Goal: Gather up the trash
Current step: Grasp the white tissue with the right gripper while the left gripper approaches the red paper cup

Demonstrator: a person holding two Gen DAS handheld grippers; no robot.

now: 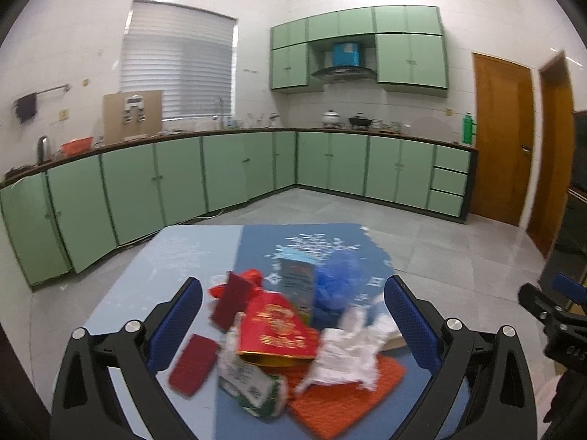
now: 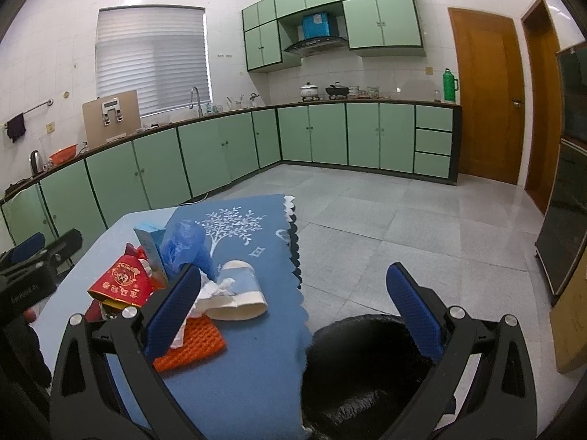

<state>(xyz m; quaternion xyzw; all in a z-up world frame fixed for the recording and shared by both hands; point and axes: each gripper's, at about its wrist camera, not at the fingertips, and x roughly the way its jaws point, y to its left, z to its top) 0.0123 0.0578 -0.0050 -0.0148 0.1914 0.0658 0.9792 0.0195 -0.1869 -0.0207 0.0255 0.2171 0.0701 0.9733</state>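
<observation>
A heap of trash lies on the blue-clothed table (image 1: 190,256): a red-and-gold packet (image 1: 279,330), crumpled white paper (image 1: 352,352), an orange mesh pad (image 1: 341,403), a crushed green-white pack (image 1: 253,385), dark red pieces (image 1: 192,363), a blue plastic bag (image 1: 337,286) and a printed carton (image 1: 297,282). My left gripper (image 1: 293,322) hangs open just above the heap, fingers on either side of it. In the right wrist view the red packet (image 2: 121,282), orange pad (image 2: 194,344), blue bag (image 2: 187,245) and a pale curled sleeve (image 2: 238,293) appear. My right gripper (image 2: 293,308) is open, empty, over the table's right edge.
A black bag or bin mouth (image 2: 367,366) sits below the table's right edge. Green cabinets (image 2: 220,146) line the far walls, with wooden doors (image 2: 488,95) at the right. Grey tiled floor (image 2: 385,227) lies beyond the table.
</observation>
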